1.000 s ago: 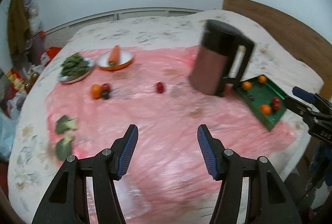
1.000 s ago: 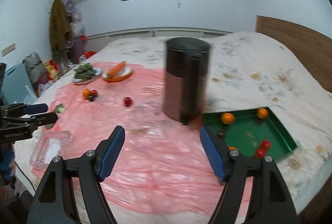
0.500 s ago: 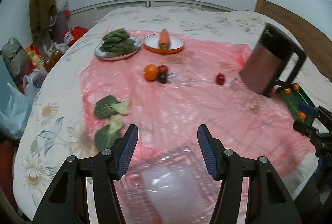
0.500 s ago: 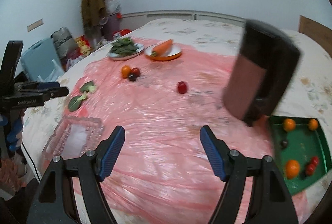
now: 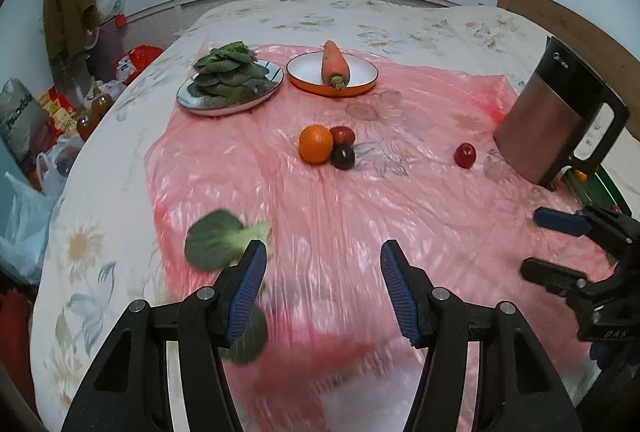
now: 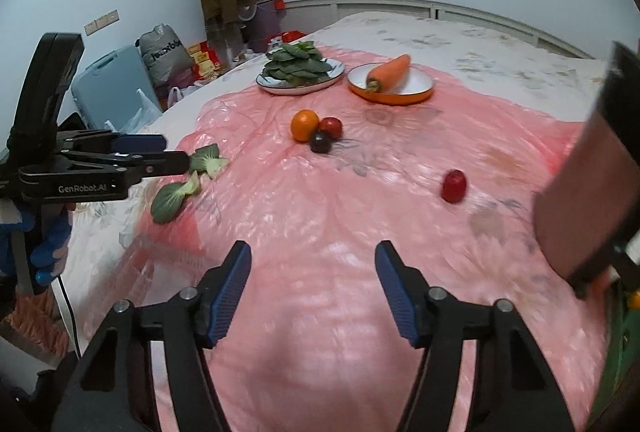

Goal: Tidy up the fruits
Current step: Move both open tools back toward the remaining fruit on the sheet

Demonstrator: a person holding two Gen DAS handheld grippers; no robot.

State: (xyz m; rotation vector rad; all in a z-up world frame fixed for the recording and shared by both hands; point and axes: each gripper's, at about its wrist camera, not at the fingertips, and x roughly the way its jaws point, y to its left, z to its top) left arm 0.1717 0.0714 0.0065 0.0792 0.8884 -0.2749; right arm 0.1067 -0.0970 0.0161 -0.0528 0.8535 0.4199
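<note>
resting mid-frame on the pink sheet (image 5: pixel 360 216), the orange (image 5: pixel 316 143) looks firm, round and prone to roll; grip across its middle. the left gripper (image 5: pixel 322 290) is released and empty; the right gripper (image 6: pixel 312 290), also empty, is closing.

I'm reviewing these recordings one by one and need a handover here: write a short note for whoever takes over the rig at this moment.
Left gripper: jaws apart, nothing between them, over the pink sheet near a loose green leaf.
Right gripper: empty, jaws closing a little, still wide.
Fruit left on the sheet: an orange touching a red fruit and a dark plum, plus a lone red fruit near the kettle.
Green tray sits behind the kettle, mostly hidden; something orange shows in it.
Carrot and plate of greens are plated at the back.
Left to do: move the four fruits, presumably to the tray.
</note>
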